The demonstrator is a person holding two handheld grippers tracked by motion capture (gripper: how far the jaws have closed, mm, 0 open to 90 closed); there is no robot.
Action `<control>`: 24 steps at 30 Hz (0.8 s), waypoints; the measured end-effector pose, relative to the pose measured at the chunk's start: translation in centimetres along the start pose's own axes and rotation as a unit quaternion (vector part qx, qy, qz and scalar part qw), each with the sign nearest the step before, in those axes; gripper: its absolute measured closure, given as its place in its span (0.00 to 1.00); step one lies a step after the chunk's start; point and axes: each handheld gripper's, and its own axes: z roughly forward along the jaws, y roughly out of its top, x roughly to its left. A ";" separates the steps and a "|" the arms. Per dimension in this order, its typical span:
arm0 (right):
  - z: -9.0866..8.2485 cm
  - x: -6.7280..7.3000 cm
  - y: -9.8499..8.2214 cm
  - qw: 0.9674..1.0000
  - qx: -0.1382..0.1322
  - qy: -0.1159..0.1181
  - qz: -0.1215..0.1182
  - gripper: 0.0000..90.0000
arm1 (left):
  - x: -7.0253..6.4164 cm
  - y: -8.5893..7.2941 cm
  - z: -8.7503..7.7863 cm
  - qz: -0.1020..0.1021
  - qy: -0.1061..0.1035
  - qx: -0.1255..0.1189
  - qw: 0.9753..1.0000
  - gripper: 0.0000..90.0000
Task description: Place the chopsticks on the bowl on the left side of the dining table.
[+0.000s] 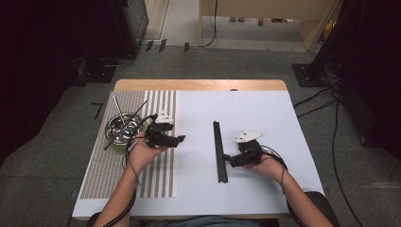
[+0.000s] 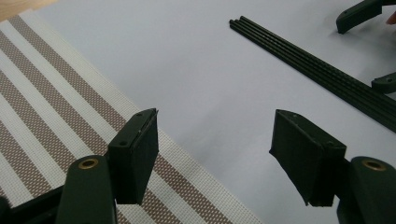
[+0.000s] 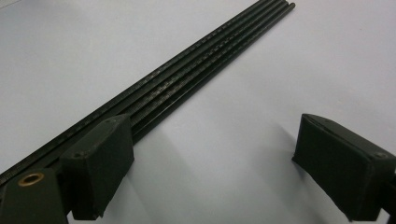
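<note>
The black rods (image 1: 219, 151) lie bundled, long axis running away from the person; right tool (image 1: 226, 158) released beside them; left tool (image 1: 178, 140) released, empty.

Grey carpet floor (image 1: 227, 61) surrounds the wooden table (image 1: 198, 85), with dark equipment (image 1: 373, 71) and loose cables (image 1: 331, 94) alongside.

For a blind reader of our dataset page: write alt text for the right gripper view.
The right gripper hangs open over a white table, nothing between its two black jaws. A bundle of thin black rods lies on the table, running from beside the left jaw diagonally up to the top right.
</note>
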 end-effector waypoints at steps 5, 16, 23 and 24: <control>0.0 0.0 0.0 1.000 0.001 0.000 0.001 0.13 | -0.6 0.1 0.5 0.006 -0.005 0.002 1.000 0.36; 0.0 0.0 0.0 1.000 0.001 0.000 0.001 0.13 | -1.5 0.4 1.4 0.011 -0.007 0.000 1.000 0.36; 0.0 0.0 0.0 1.000 0.001 0.000 0.000 0.13 | -1.9 0.2 1.9 0.008 -0.009 -0.004 1.000 0.36; 0.0 0.0 0.0 1.000 0.000 0.000 0.000 0.13 | -1.9 0.2 1.9 0.008 -0.009 -0.004 1.000 0.36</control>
